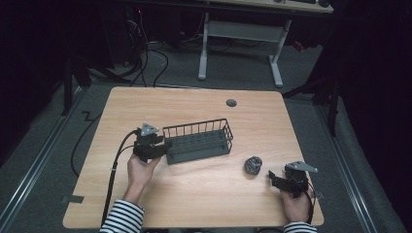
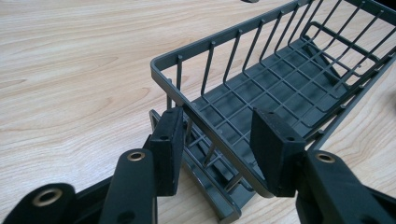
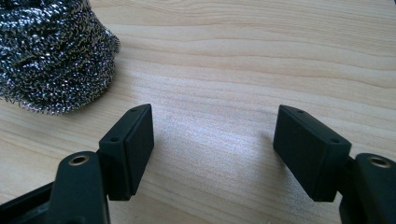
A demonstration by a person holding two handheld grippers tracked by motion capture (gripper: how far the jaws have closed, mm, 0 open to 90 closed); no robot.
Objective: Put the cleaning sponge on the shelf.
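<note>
Left gripper (image 2: 219, 140) clamps the near end wall of the grey wire basket (image 1: 199, 141) at table centre. Right gripper (image 3: 215, 149) rests wide and empty, steel scourer (image 3: 51, 51) apparently just clear at its ten o'clock.

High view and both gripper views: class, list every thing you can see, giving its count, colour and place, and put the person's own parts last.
table: one, light wood, centre of the room.
wire basket: one, dark grey, middle of the table, nothing inside it.
steel scourer: one, silvery, on the table right of the basket.
round cap: one, grey, far edge of the table.
white-legged desk: one, behind the table.
left gripper: one, black, jaws set around the basket's end wall.
right gripper: one, black, open, near the scourer without touching it.
hands: two, with striped sleeves, near edge.
</note>
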